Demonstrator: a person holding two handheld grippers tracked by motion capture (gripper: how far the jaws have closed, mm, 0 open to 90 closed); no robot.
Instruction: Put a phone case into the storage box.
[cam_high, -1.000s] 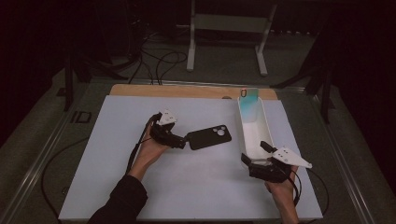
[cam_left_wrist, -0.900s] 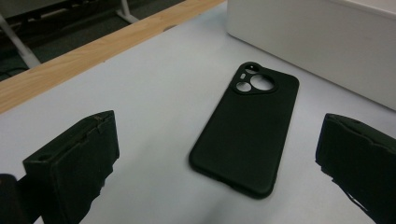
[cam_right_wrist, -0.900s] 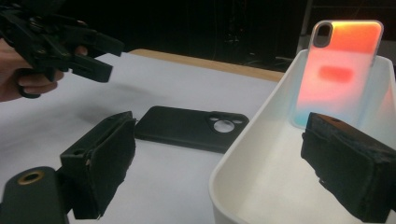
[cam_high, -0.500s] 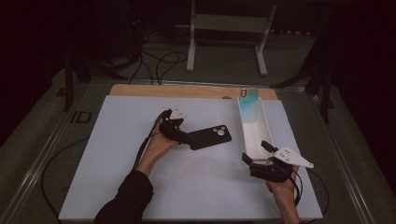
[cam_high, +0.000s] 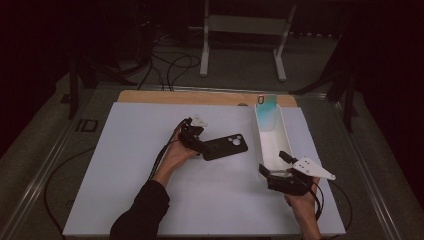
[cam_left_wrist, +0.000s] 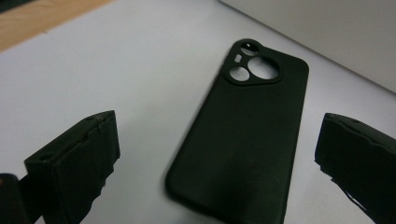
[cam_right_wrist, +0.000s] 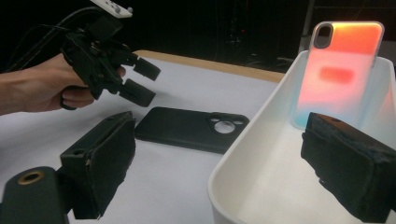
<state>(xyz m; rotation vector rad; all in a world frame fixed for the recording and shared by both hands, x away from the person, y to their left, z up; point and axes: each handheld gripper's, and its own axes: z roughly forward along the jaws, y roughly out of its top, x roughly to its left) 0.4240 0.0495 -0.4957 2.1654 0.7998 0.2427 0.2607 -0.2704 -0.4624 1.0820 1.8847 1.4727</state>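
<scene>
Lifted a little off the black case (cam_high: 225, 147) since a second ago: left gripper (cam_high: 196, 142), jaws wide apart, holding nothing, poised over the case's near end on the mat (cam_high: 125, 165). Right gripper (cam_high: 276, 167) spread astride the tray (cam_high: 272, 145) rim; inside, a phone (cam_right_wrist: 343, 65) leaning upright.

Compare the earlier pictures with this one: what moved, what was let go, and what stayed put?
The left gripper has lifted slightly and opened, letting go of the black phone case, which lies flat on the table. The right gripper, the white tray and the colourful case in it stayed put.
</scene>
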